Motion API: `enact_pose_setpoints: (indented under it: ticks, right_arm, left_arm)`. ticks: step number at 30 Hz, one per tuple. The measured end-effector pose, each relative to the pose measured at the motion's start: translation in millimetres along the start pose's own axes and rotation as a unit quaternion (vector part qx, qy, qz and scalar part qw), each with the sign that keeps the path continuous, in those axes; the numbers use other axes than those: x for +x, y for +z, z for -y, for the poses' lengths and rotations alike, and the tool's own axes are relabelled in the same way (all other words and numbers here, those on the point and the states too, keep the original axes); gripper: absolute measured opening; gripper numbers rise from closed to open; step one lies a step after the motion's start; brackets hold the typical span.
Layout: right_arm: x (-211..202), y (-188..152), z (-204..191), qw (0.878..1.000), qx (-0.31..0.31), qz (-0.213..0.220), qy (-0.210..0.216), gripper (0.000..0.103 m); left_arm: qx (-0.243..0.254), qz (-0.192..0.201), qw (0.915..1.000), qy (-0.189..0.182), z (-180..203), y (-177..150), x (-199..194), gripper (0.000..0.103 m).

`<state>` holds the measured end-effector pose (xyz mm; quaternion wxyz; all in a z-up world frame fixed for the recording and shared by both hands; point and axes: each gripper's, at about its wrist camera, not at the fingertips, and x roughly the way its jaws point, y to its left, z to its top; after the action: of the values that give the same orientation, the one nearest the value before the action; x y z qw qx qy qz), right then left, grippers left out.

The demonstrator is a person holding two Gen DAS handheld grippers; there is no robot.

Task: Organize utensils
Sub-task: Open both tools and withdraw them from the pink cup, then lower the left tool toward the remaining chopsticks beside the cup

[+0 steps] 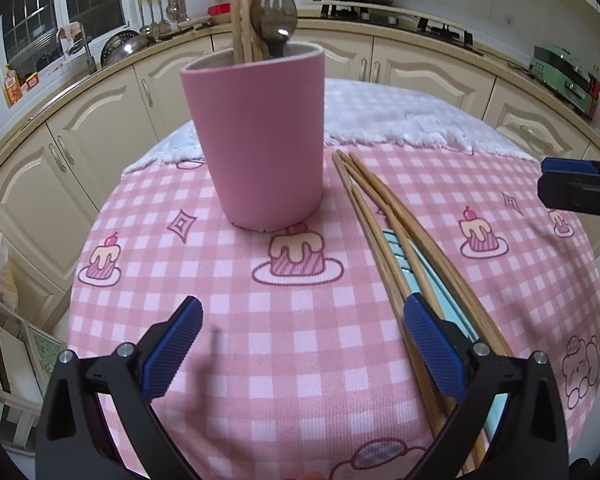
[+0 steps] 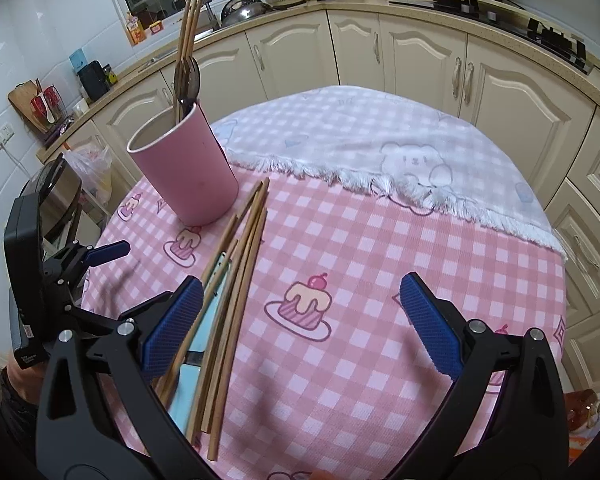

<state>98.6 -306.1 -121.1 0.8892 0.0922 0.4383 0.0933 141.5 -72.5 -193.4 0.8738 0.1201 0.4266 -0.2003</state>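
Note:
A pink cup (image 1: 260, 140) stands upright on the pink checked tablecloth (image 1: 284, 344). It holds wooden chopsticks (image 1: 242, 8) and a metal spork (image 1: 275, 12). Several loose wooden chopsticks (image 1: 384, 220) lie to the cup's right, over a light blue item (image 1: 398, 244). My left gripper (image 1: 302, 344) is open and empty, above the cloth in front of the cup. In the right wrist view the cup (image 2: 188, 168) is at far left and the loose chopsticks (image 2: 236, 280) run under the left finger. My right gripper (image 2: 300, 324) is open and empty.
A white fringed cloth (image 2: 380, 140) covers the far half of the round table. Cream kitchen cabinets (image 2: 420, 60) and a counter curve around behind. The right gripper shows at the right edge in the left wrist view (image 1: 580, 192); the left gripper shows at far left in the right wrist view (image 2: 84, 264).

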Motion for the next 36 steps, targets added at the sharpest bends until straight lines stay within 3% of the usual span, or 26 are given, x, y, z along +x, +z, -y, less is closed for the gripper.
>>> enact_pose_setpoints:
  ticks: [14, 18, 27, 30, 36]
  right_arm:
    - [9.5, -8.6, 1.4, 1.000, -0.003, -0.017, -0.004, 0.097]
    - [12.9, -9.8, 1.4, 1.000, -0.004, -0.022, -0.009, 0.097]
    - [49.7, -20.1, -12.7, 0.995, -0.048, -0.070, -0.056, 0.097]
    - [57.6, -20.3, -17.0, 0.995, -0.046, -0.073, -0.048, 0.097]
    - [64.9, -15.5, -25.2, 0.992, -0.064, -0.079, -0.081, 0.097]
  left_arm:
    - [0.023, -0.018, 0.9995, 0.012, 11.9, 10.3, 17.5, 0.099]
    - [0.041, -0.019, 0.9982, 0.039, 19.8, 15.0, 25.8, 0.099]
    - [0.031, -0.018, 0.9988, 0.033, 5.2, 13.8, 24.8, 0.099]
    - [0.020, -0.017, 0.9995, 0.020, 1.5, 11.6, 25.9, 0.099]
    - [0.010, -0.017, 0.9998, 0.008, -2.0, 10.2, 27.8, 0.099]
